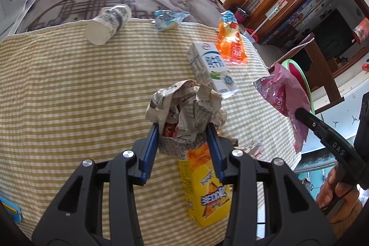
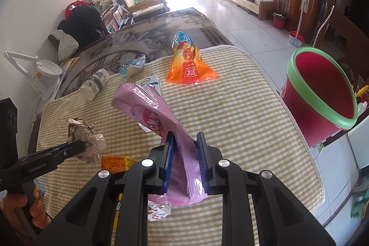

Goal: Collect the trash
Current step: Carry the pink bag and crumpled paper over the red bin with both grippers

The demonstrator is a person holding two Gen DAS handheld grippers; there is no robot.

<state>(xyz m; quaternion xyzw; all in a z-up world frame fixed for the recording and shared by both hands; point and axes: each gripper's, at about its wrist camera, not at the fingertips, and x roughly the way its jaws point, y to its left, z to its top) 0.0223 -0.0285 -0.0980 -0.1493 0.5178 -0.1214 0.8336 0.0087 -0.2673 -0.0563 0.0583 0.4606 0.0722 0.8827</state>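
The left gripper (image 1: pixel 183 133) clamps a crumpled paper wad (image 1: pixel 186 107) near the milk carton (image 1: pixel 211 66). The right gripper (image 2: pixel 185 144) pinches a pink wrapper (image 2: pixel 152 112) beside that carton.

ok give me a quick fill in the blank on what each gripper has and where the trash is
1. The left gripper is shut on a crumpled ball of ____.
2. The right gripper pinches a shiny ____ plastic snack bag.
3. The red bin with a ____ rim stands beside the striped yellow tablecloth.
4. The white patterned paper cup lies on its ____.

Missing words: newspaper; pink; green; side
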